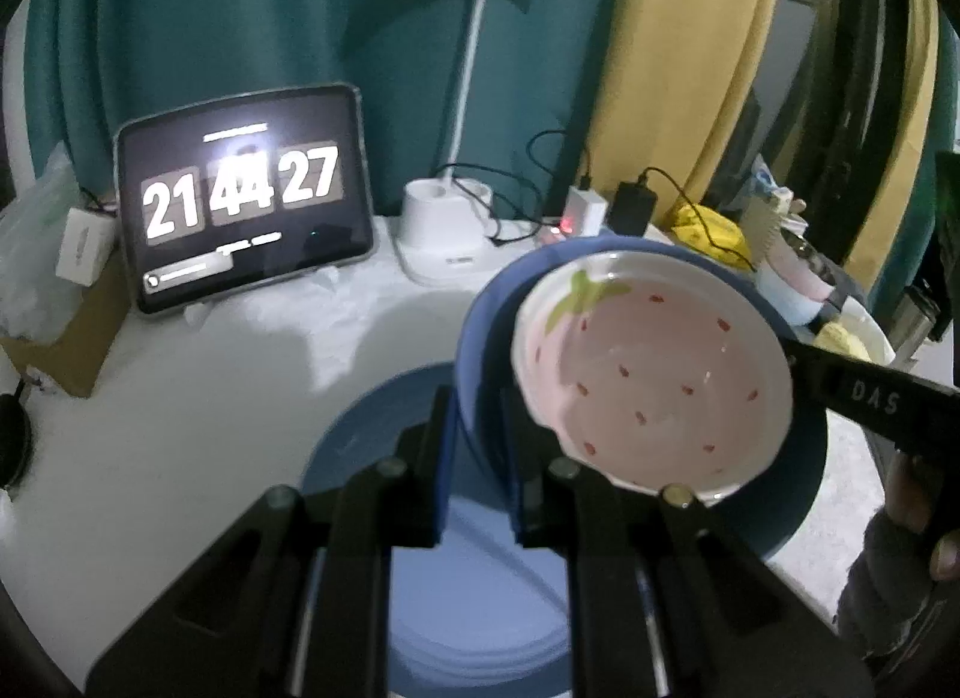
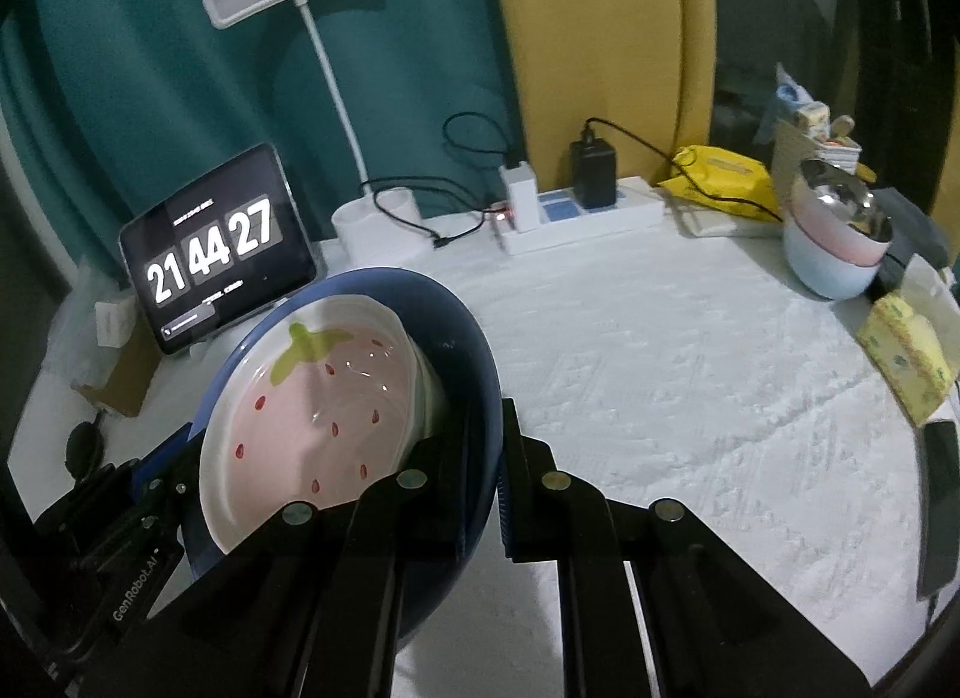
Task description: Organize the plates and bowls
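Steadily now: with left gripper [image 1: 477, 458] and right gripper [image 2: 483, 494] fingers clenched on blue bowl [image 1: 480, 350] rim, keep level so strawberry plate [image 1: 654, 368] stays nested; lower onto blue plate [image 1: 360, 434].

Tilted blue bowl [image 2: 474, 350] cradling strawberry-patterned plate [image 2: 312, 416], apparently above blue plate [image 1: 474, 590].
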Action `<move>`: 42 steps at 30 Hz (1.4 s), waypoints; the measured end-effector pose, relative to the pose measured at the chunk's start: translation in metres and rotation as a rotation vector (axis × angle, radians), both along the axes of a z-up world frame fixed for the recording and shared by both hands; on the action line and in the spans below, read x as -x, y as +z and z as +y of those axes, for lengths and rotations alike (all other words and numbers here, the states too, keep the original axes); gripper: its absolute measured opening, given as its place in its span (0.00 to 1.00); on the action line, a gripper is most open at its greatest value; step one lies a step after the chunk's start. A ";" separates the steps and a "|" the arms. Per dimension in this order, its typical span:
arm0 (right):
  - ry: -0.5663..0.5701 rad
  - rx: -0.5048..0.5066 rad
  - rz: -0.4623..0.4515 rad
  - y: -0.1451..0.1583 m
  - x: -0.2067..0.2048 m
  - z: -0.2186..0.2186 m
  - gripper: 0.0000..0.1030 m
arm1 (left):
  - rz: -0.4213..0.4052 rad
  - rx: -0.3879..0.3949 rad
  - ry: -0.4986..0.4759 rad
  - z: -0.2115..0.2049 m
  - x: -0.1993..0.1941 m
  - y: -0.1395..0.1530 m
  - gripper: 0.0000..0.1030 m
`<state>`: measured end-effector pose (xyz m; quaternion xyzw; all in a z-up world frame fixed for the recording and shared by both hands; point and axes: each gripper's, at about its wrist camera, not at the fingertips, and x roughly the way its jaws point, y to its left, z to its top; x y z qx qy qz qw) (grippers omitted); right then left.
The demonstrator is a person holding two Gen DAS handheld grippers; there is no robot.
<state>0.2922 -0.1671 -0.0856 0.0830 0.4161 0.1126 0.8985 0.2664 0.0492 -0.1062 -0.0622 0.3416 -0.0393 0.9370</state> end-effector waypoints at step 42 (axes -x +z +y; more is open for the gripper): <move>0.080 -0.011 0.101 -0.037 -0.005 0.038 0.12 | 0.002 -0.102 0.079 0.018 0.021 -0.005 0.15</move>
